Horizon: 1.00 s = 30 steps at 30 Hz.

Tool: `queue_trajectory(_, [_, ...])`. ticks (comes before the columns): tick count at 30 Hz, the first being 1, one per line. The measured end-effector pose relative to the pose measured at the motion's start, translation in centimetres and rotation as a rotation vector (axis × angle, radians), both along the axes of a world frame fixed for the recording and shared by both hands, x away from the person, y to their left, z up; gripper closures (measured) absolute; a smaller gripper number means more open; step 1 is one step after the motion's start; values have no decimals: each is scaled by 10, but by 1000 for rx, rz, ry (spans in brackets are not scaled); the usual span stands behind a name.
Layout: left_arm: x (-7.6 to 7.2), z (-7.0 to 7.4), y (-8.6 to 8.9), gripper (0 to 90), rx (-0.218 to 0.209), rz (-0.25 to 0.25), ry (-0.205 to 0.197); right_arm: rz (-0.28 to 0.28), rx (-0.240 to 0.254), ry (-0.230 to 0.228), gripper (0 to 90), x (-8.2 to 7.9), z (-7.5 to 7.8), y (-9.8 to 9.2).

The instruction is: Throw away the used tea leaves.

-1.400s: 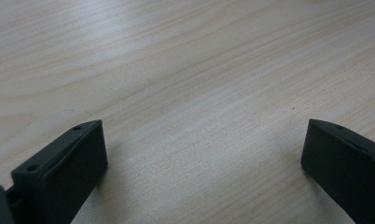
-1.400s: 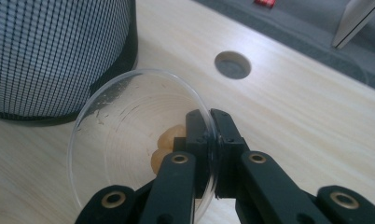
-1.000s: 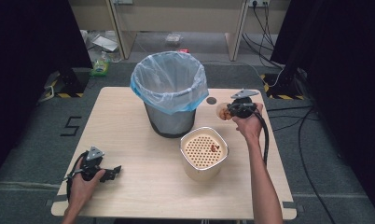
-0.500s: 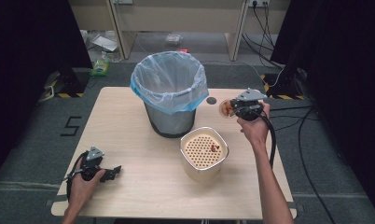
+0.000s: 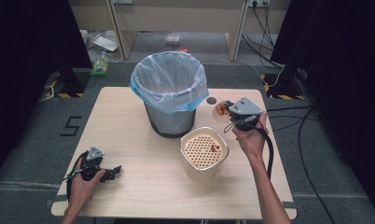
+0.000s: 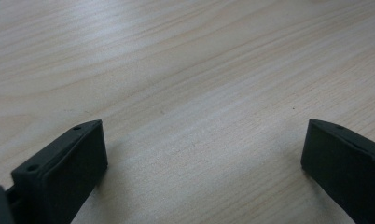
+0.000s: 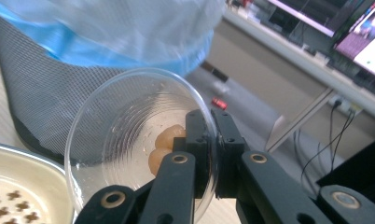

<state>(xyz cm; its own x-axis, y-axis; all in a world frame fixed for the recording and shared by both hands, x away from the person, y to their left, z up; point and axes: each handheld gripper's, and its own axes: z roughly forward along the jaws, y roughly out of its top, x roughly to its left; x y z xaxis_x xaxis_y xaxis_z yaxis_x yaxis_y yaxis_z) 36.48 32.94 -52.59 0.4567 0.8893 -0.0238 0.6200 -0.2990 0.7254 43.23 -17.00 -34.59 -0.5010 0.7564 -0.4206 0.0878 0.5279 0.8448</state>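
Now lifted off the table [image 5: 129, 121] at right of frame: clear cup [image 7: 139, 140] of food, rim pinched by right tongs [image 7: 206, 154], nearer the bin [image 5: 169, 93]. Probably bound for emptying; left tongs [image 6: 199, 158] spread open, idle at lower left.

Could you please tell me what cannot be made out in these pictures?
- Bottom of the bin: high view, hidden by its cloudy plastic liner.
- Under the strainer's holed insert: high view, covered by it; the brown bits on top are too small to name.
- Pale lumps in the clear cup: right gripper view, partly behind the right claw.
- Left claw: its body is cut off by the bottom edge.
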Motion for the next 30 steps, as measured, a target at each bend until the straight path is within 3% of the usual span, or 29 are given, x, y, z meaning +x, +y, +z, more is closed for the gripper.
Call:
queue_trajectory(3, [0,0,0,0,0,0,0,18,-8,-55,872,-13,0,5])
queue_trajectory(8, [0,0,0,0,-1,0,-1,21,-71,-171,872,-35,-6,14])
queue_trajectory(9, [0,0,0,0,-1,0,-1,21,-71,-171,872,-35,-6,14])
queue_trajectory(10, [0,0,0,0,-1,0,-1,21,-92,-219,872,-42,-12,17])
queue_trajectory(13, [0,0,0,0,0,0,-1,12,-144,-294,873,-50,-21,21])
queue_trajectory(15, [0,0,0,0,0,-1,-1,12,-150,-314,873,-52,-23,21])
queue_trajectory(17, [0,0,0,0,-1,0,-1,10,-204,-384,874,-58,-25,25])
queue_trajectory(19, [0,0,0,0,0,-1,-1,10,-207,-399,875,-60,-25,25])
queue_trajectory(20, [0,0,0,0,0,0,-1,20,-199,-436,875,-65,-25,29])
queue_trajectory(24, [0,0,0,0,0,-1,-1,40,-300,-540,877,-77,-35,42])
queue_trajectory(27, [-1,0,0,0,2,-4,-1,39,-343,-563,878,-76,-37,47])
queue_trajectory(29, [-1,0,0,0,1,-4,-2,30,-345,-568,878,-74,-40,49])
queue_trajectory(30, [-2,0,0,0,1,-4,-2,38,-358,-593,879,-75,-40,50])
